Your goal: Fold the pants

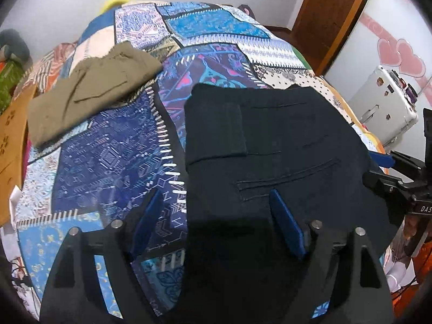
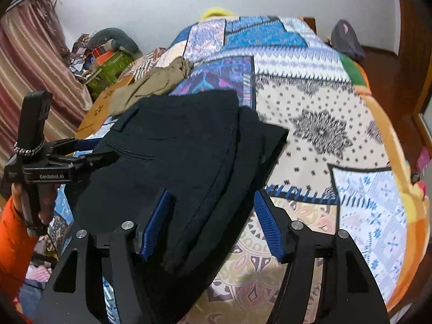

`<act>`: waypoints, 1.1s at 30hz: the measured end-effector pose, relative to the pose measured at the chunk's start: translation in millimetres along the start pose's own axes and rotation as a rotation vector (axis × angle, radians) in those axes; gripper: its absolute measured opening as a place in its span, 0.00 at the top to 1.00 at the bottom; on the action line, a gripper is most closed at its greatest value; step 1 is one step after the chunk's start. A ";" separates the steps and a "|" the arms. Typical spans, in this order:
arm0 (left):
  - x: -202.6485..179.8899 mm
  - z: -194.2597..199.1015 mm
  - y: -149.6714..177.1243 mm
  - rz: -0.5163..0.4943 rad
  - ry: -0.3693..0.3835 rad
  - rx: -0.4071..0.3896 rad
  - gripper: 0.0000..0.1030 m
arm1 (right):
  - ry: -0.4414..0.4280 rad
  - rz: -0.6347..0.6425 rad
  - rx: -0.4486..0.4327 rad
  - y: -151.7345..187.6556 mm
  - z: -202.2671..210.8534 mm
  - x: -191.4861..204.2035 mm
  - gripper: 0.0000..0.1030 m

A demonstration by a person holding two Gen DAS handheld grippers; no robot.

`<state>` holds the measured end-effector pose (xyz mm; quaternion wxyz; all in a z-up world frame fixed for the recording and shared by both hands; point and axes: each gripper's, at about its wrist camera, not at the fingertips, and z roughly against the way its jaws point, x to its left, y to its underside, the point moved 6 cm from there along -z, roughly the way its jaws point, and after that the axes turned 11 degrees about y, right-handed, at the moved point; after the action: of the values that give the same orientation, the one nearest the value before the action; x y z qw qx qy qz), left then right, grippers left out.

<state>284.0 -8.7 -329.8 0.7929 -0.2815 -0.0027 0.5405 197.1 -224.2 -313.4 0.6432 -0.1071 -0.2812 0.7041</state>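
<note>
Dark navy pants (image 1: 270,162) lie folded flat on a patchwork bedspread (image 1: 108,162). My left gripper (image 1: 216,224) stands open over their near left edge, with one blue pad (image 1: 286,226) above the cloth and the other above the bedspread. In the right wrist view, the pants (image 2: 175,148) show stacked layers along their right side. My right gripper (image 2: 213,224) is open above that near edge, nothing pinched. Each gripper also appears from the side in the other view: the right gripper (image 1: 378,168) and the left gripper (image 2: 100,149), held by a hand in an orange sleeve (image 2: 13,237).
Folded olive pants (image 1: 91,86) rest on the bed's far left. A cardboard box (image 1: 10,140) and a clutter pile (image 2: 108,56) sit beyond the left edge, near a curtain (image 2: 32,67). A white suitcase (image 1: 386,108) and wooden door (image 1: 324,13) are right.
</note>
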 end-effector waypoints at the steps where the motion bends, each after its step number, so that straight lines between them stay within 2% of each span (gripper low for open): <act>1: 0.0 -3.0 -0.8 0.008 0.011 0.000 0.16 | -0.013 -0.001 0.007 0.3 -3.2 -1.5 0.35; 3: 0.2 -6.4 -1.4 0.016 0.028 0.005 0.15 | -0.038 -0.006 0.018 0.0 -8.0 -4.3 0.28; 9: 3.9 -20.6 -5.8 0.072 0.137 0.037 0.15 | -0.095 0.002 0.045 -3.0 -17.2 -3.4 0.19; 13: 9.0 -26.9 -7.2 0.117 0.196 0.060 0.14 | -0.118 0.003 0.050 -6.1 -20.9 -3.3 0.18; 15: 7.7 -27.6 -8.7 0.107 0.199 0.058 0.14 | -0.133 -0.002 0.052 -7.3 -22.6 -3.7 0.18; 19: -0.9 -26.6 -13.5 0.078 0.213 0.053 0.28 | -0.155 -0.009 0.048 -12.6 -25.7 -3.9 0.20; 22: -8.0 -25.0 -18.4 0.029 0.170 0.036 0.36 | -0.168 -0.009 0.044 -16.5 -26.6 -2.8 0.28; 27: -11.9 -23.0 -25.0 -0.021 0.112 0.020 0.46 | -0.197 -0.006 0.036 -22.9 -26.9 -0.5 0.49; 30: -14.1 -19.5 -28.9 -0.050 0.066 0.001 0.56 | -0.185 0.008 0.023 -29.2 -26.1 2.2 0.57; 32: -13.6 -17.2 -31.5 -0.054 0.043 -0.014 0.66 | -0.176 0.015 0.012 -33.3 -25.5 2.2 0.63; 33: -12.5 -15.6 -33.2 -0.052 0.036 -0.020 0.67 | -0.174 0.020 0.006 -35.4 -24.8 2.5 0.66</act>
<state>312.0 -34.9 -324.3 0.8036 -0.2991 -0.0014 0.5146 239.4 -214.9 -314.2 0.6096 -0.0464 -0.3326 0.7181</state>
